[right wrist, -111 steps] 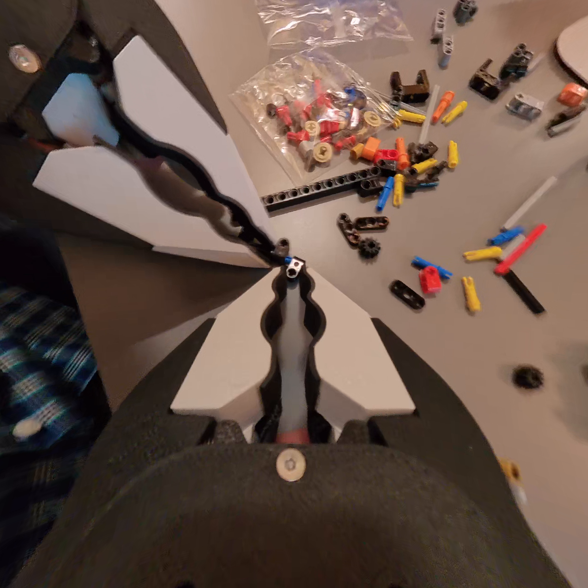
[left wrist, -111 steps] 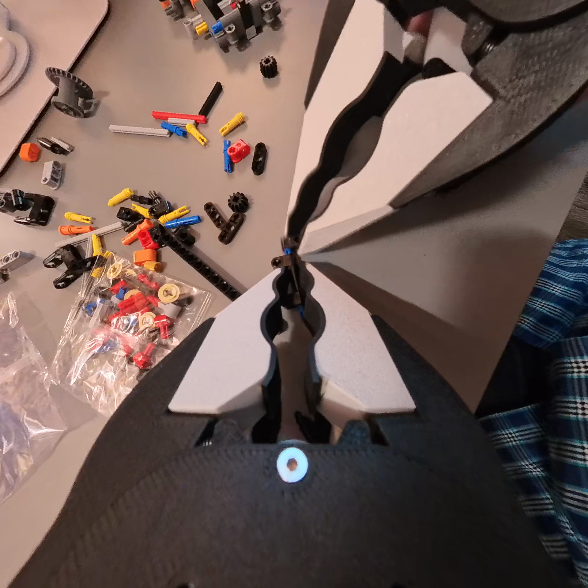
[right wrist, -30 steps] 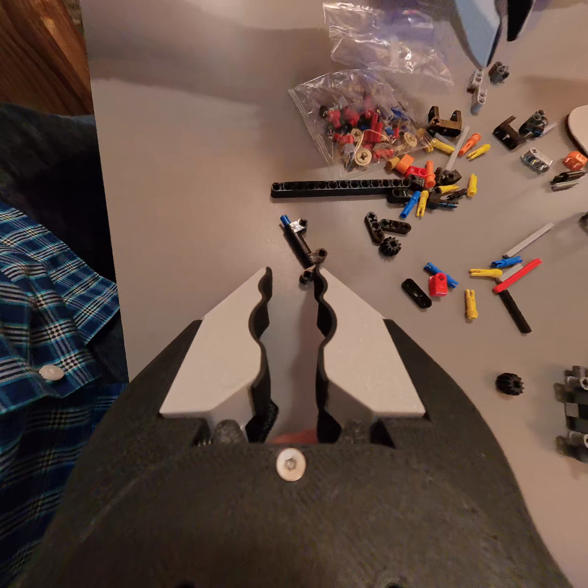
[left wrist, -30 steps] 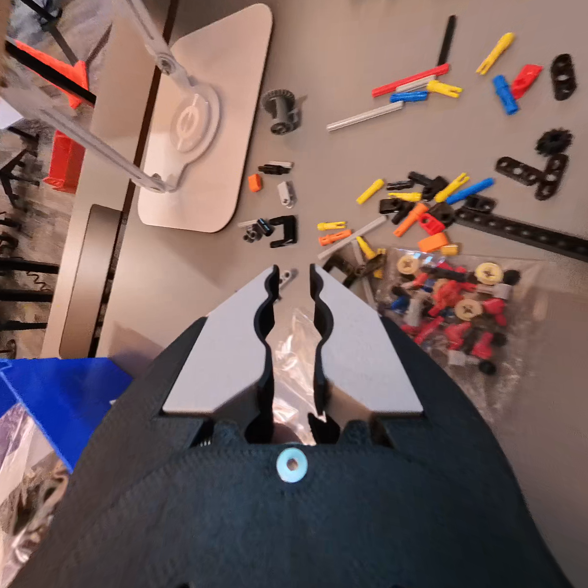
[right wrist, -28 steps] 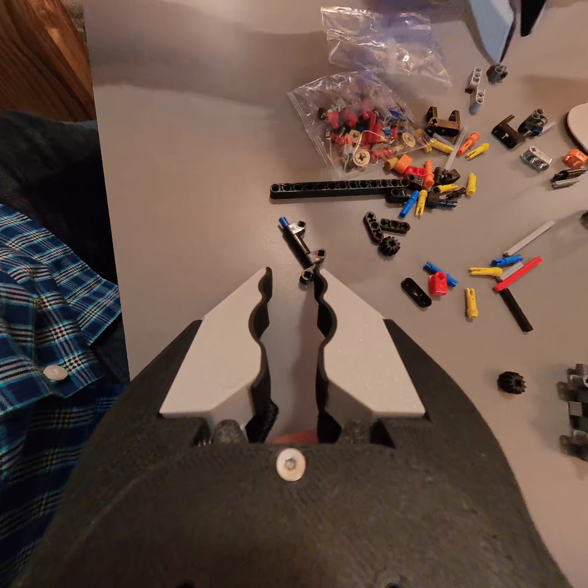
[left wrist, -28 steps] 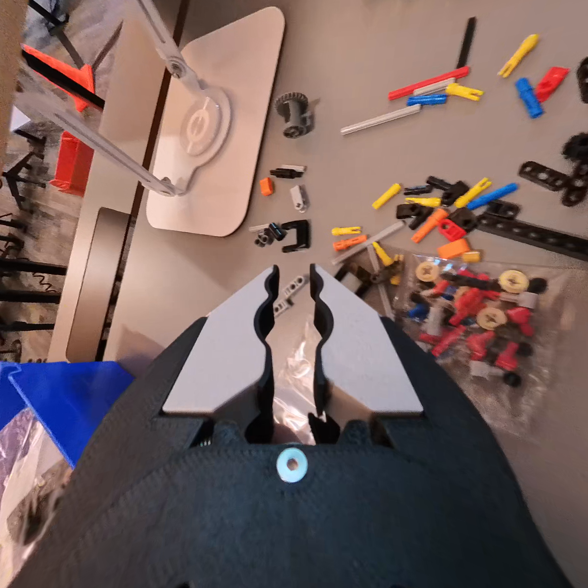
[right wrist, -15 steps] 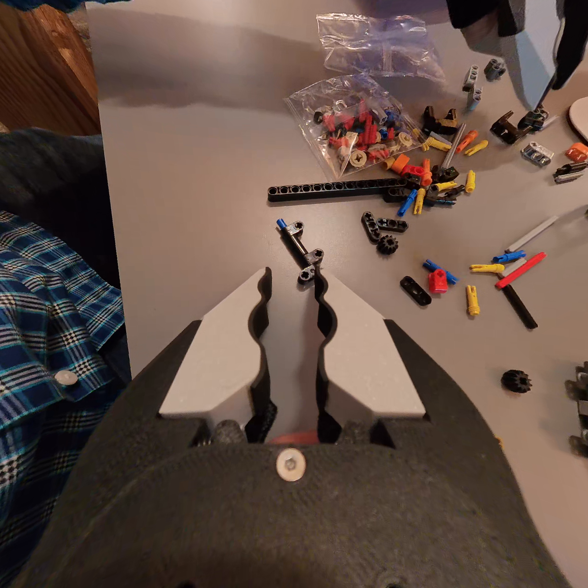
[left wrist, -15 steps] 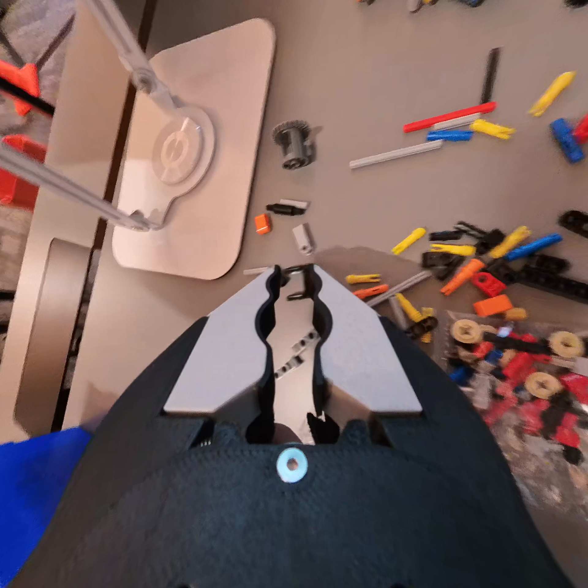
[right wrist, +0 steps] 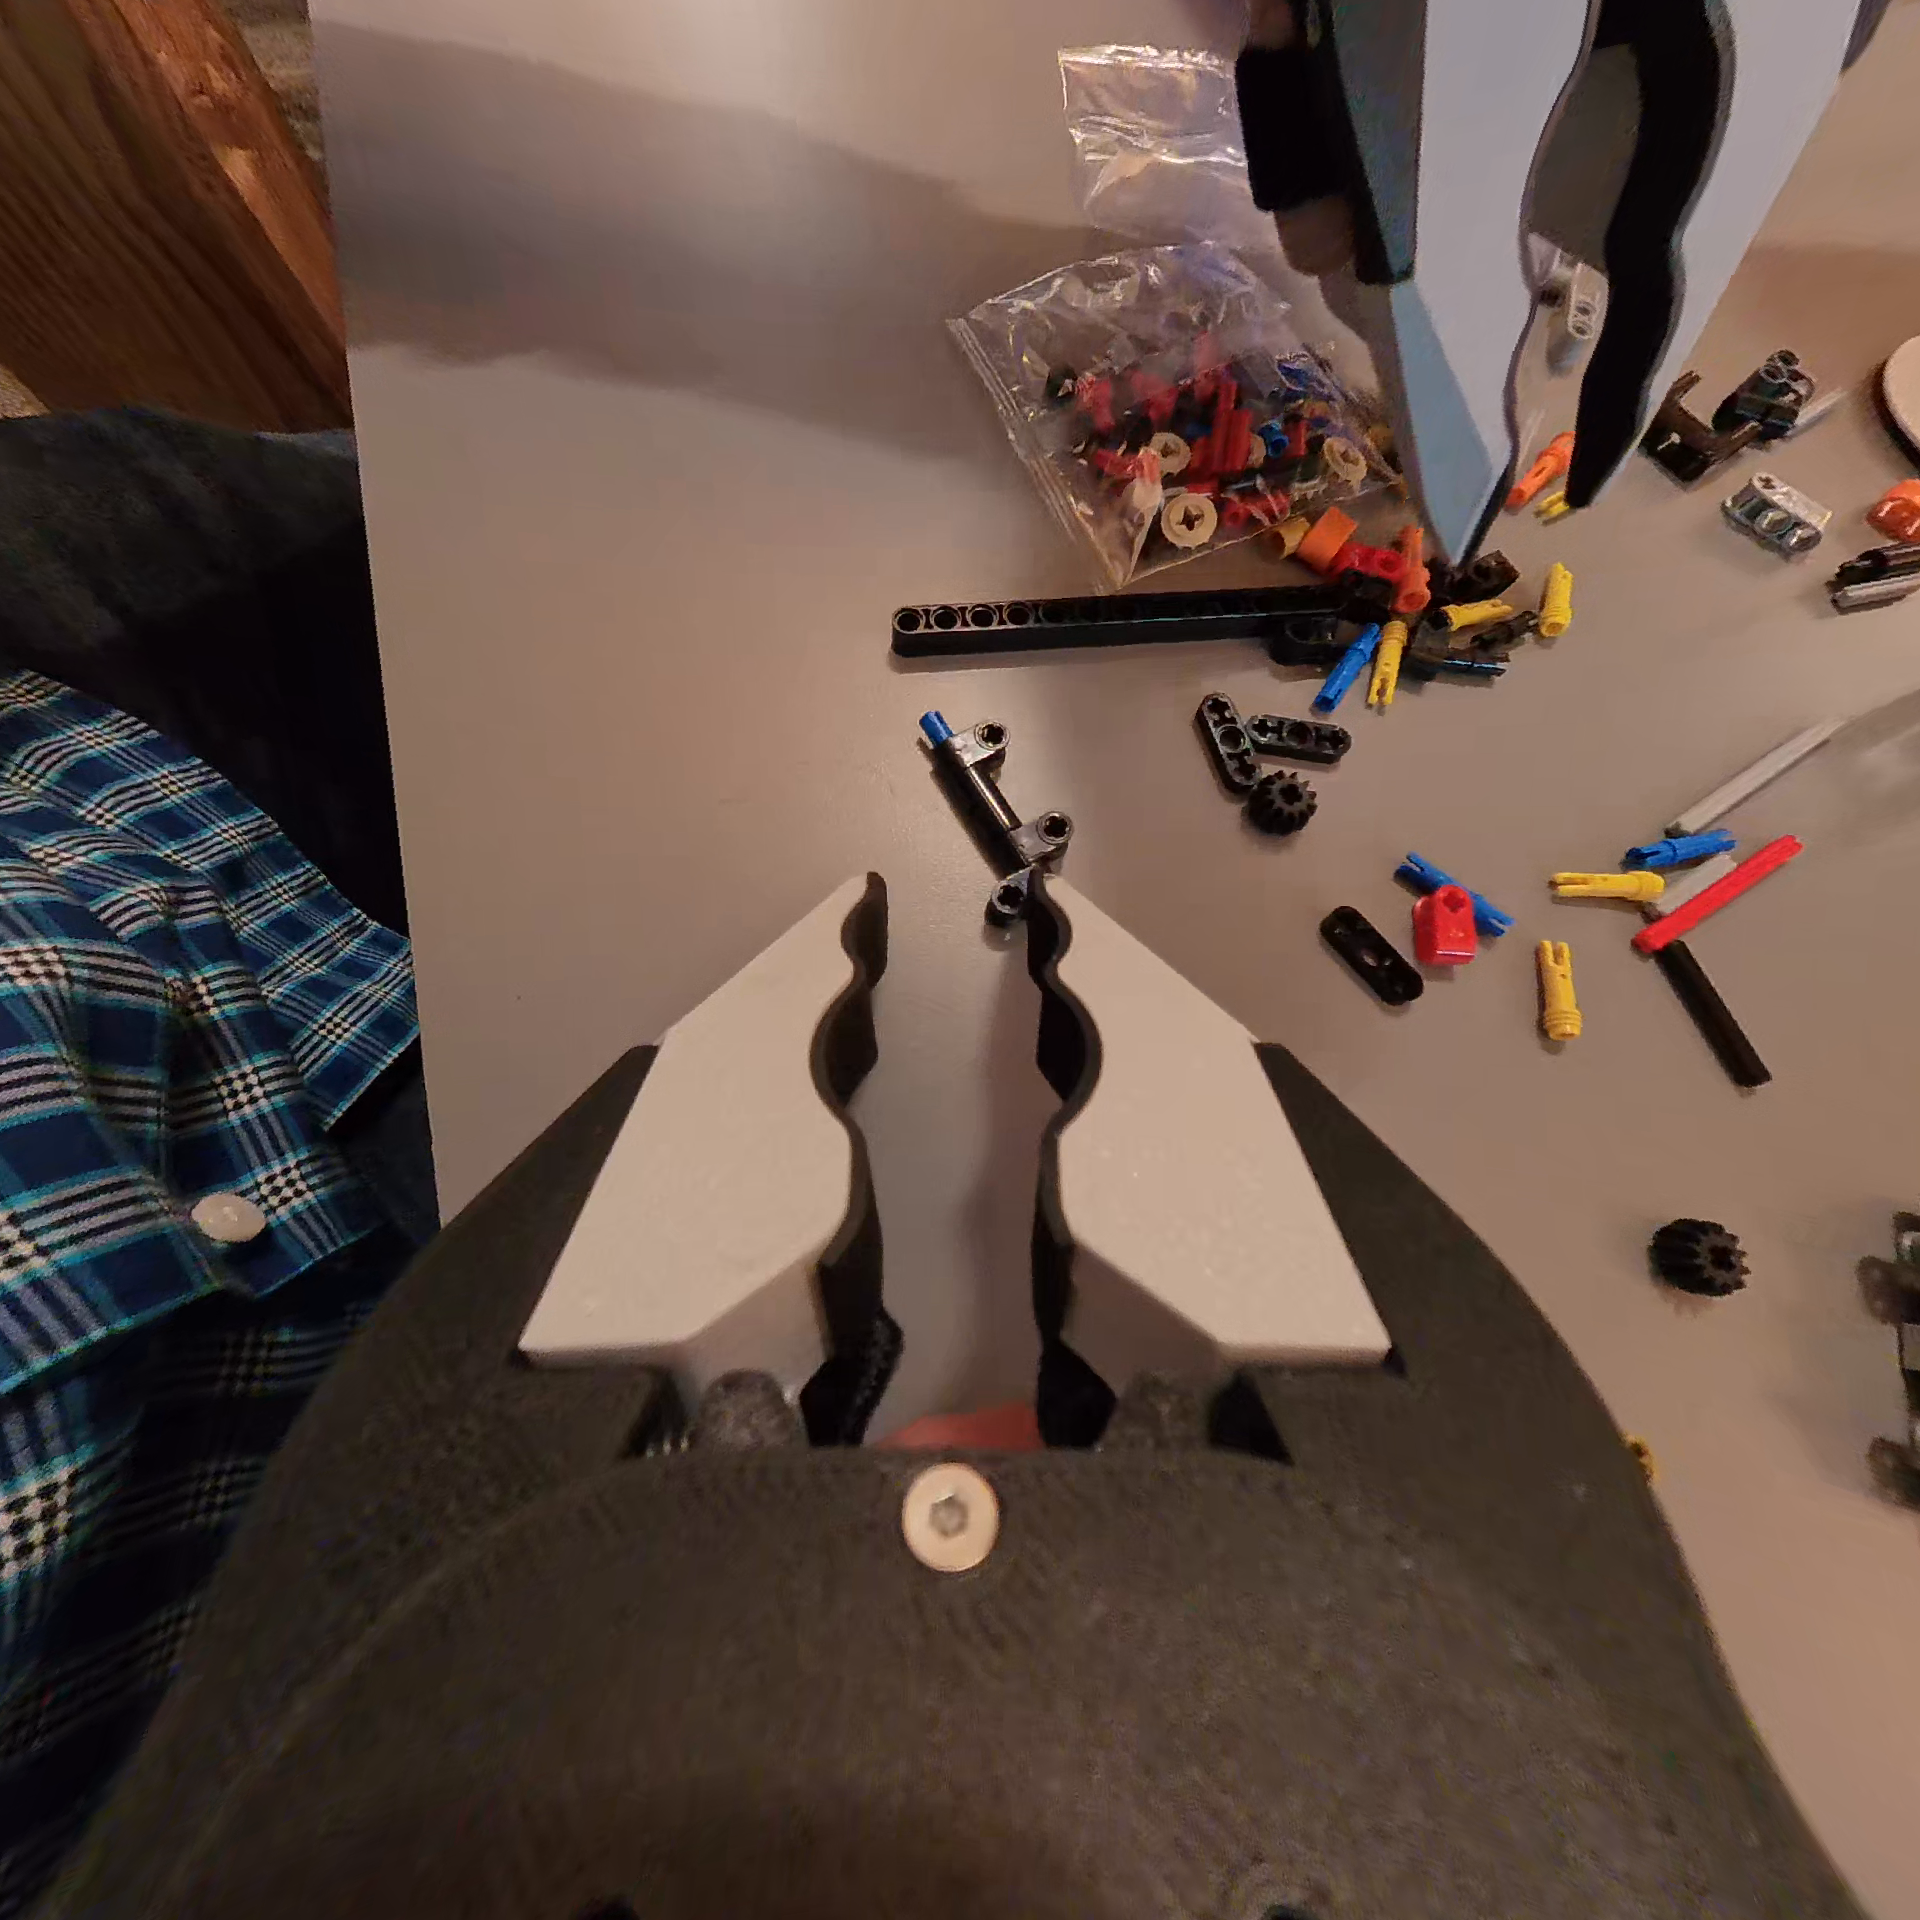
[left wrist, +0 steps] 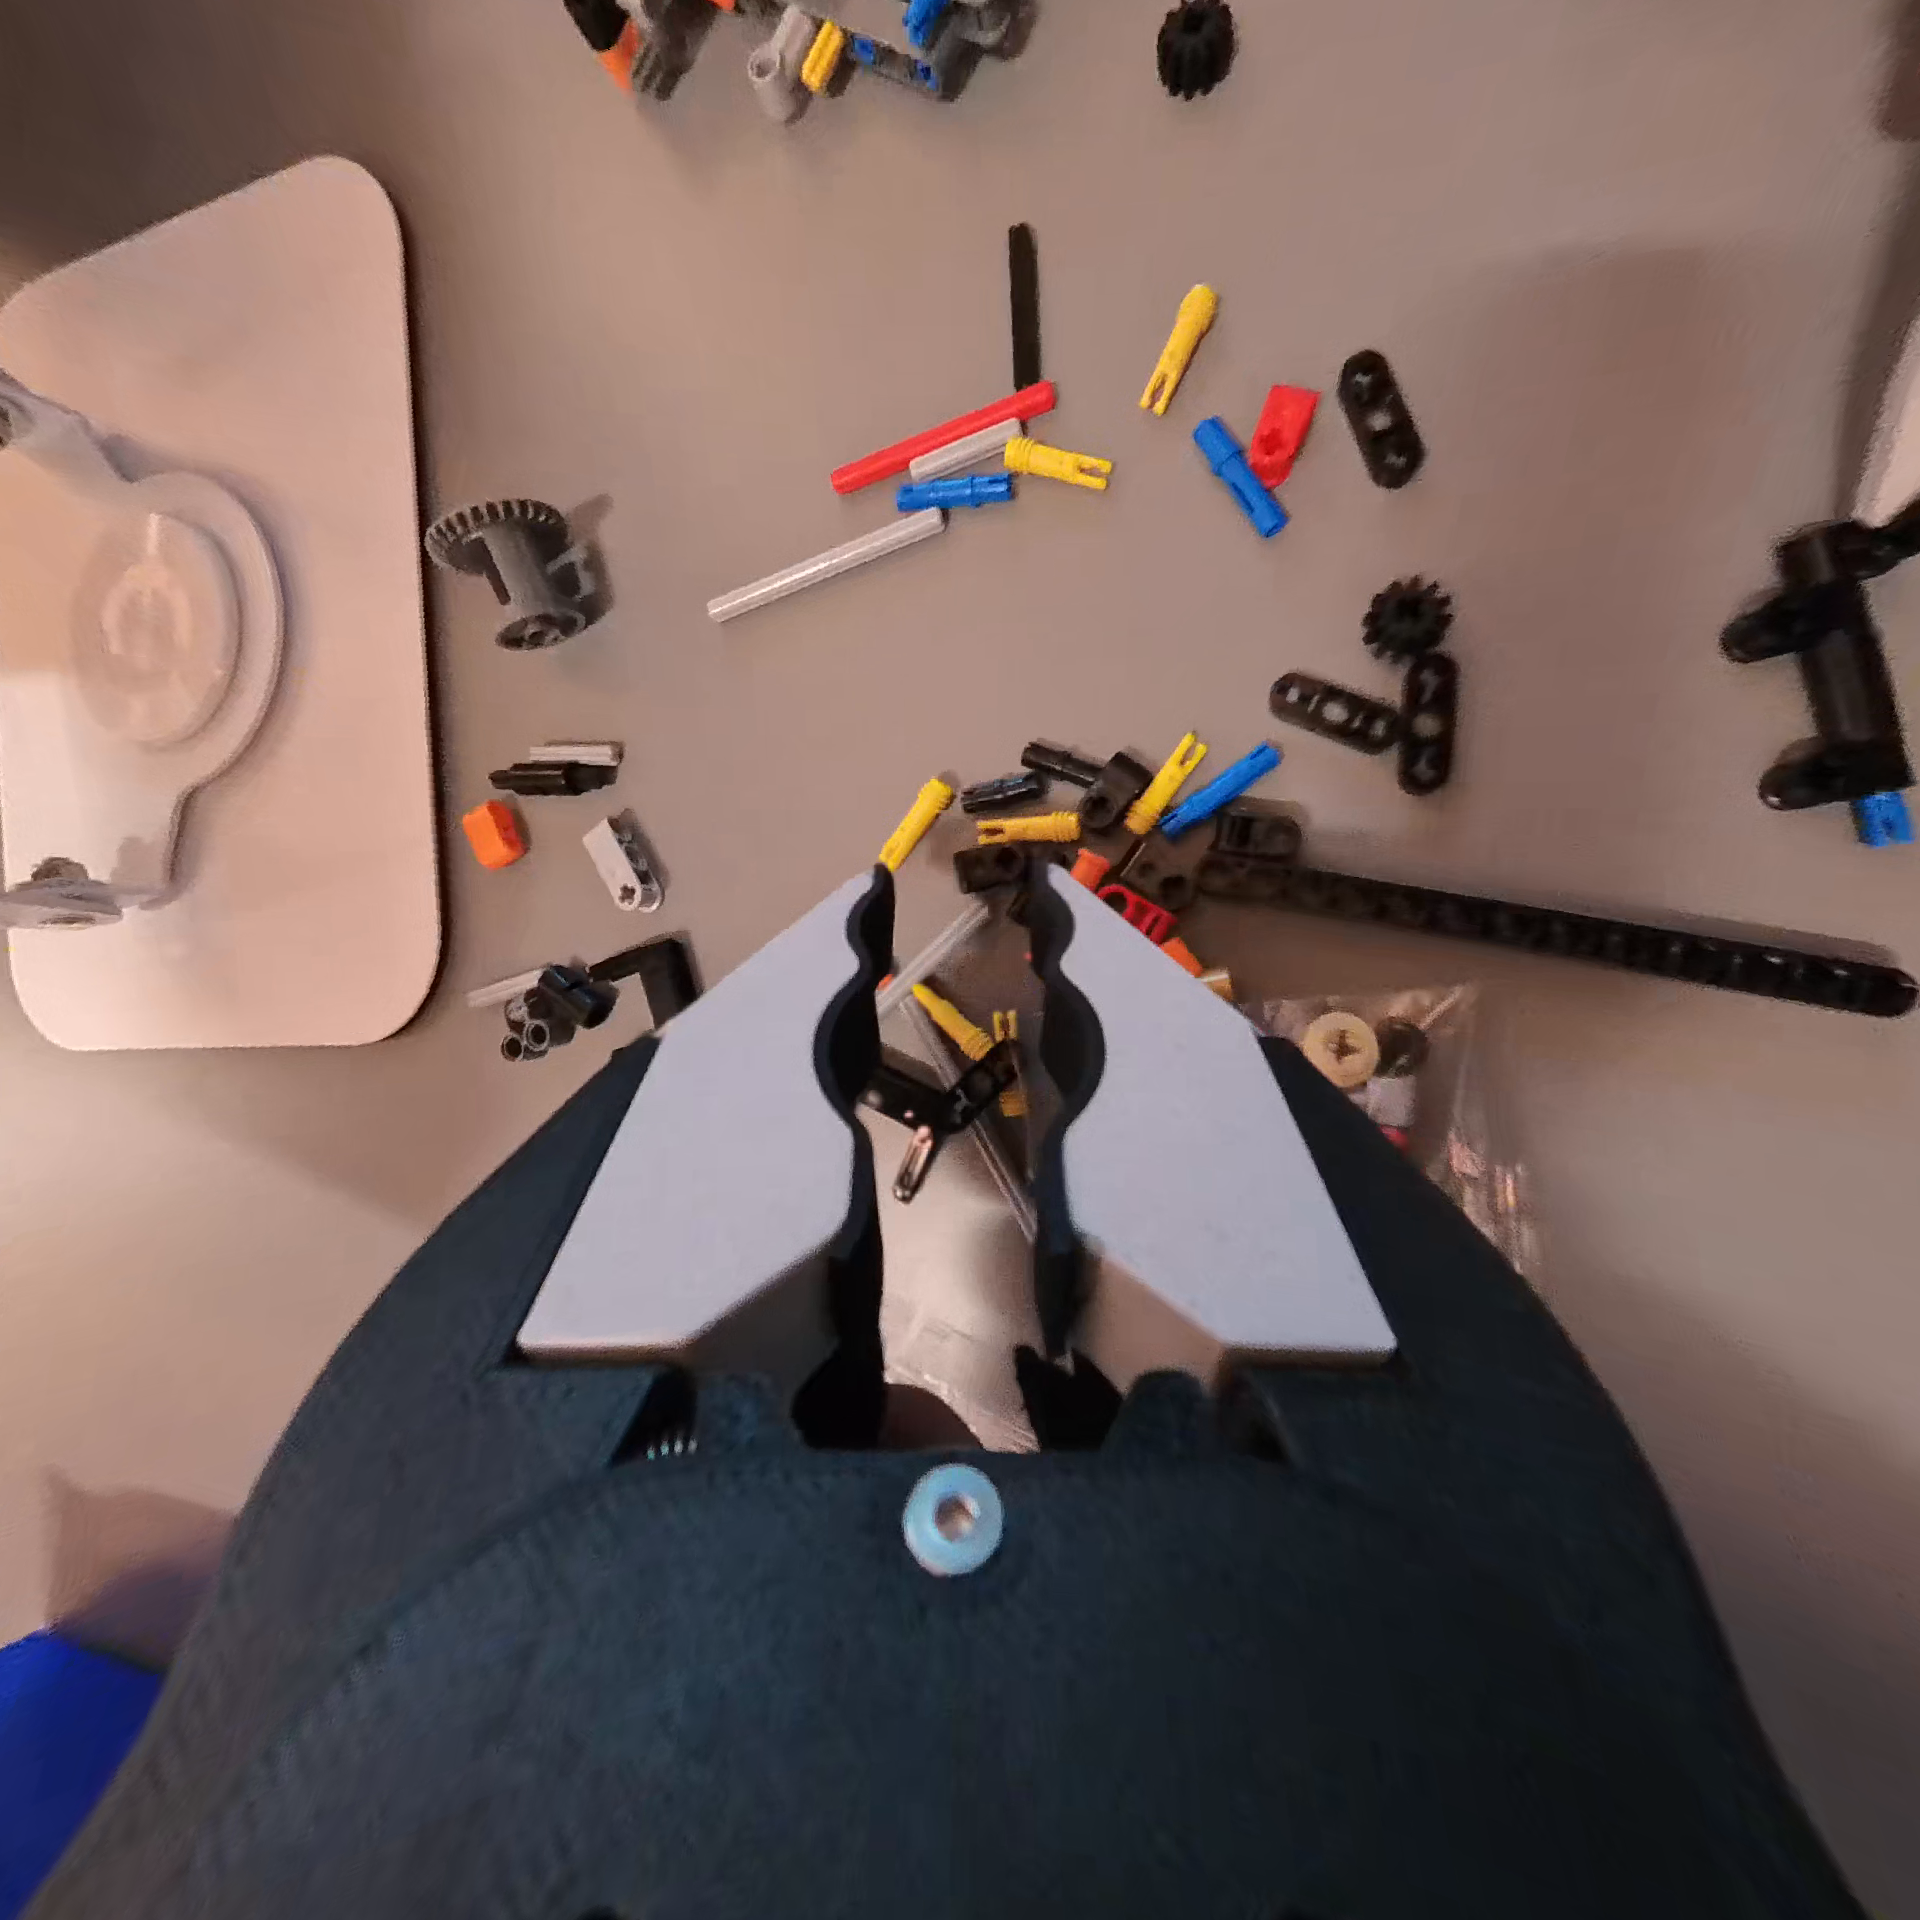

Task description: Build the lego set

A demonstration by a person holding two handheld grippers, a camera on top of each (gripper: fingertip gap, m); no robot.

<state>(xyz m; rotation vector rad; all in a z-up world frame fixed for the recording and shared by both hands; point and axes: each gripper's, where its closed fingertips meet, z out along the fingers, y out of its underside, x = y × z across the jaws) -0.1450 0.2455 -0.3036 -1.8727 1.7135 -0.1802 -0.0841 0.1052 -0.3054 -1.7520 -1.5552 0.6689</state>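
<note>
We are picking the next piece: our left gripper [left wrist: 961, 883], jaws apart and empty, hangs over the heap of loose pins [left wrist: 1081, 821] at its tips. Our right gripper [right wrist: 956, 894], also parted, waits just behind the black axle sub-assembly [right wrist: 992, 795]. Next, we judge, comes closing on one pin without dragging its neighbours.

From the right wrist cam: the right gripper [right wrist: 956, 894] sat low over the grey table [right wrist: 644, 623] with its jaws apart and nothing between them. Just past the right fingertip lay a small black axle assembly [right wrist: 992, 805] with a blue pin at its far end. Farther out, the left gripper [right wrist: 1517, 509] pointed down, jaws parted, tips in a pile of yellow, blue, orange and black pins [right wrist: 1434, 613] at the end of a long black beam [right wrist: 1101, 621]. A clear bag of parts [right wrist: 1184, 426] lay beside it. A blue plaid sleeve [right wrist: 156, 935] showed on the left.
</note>
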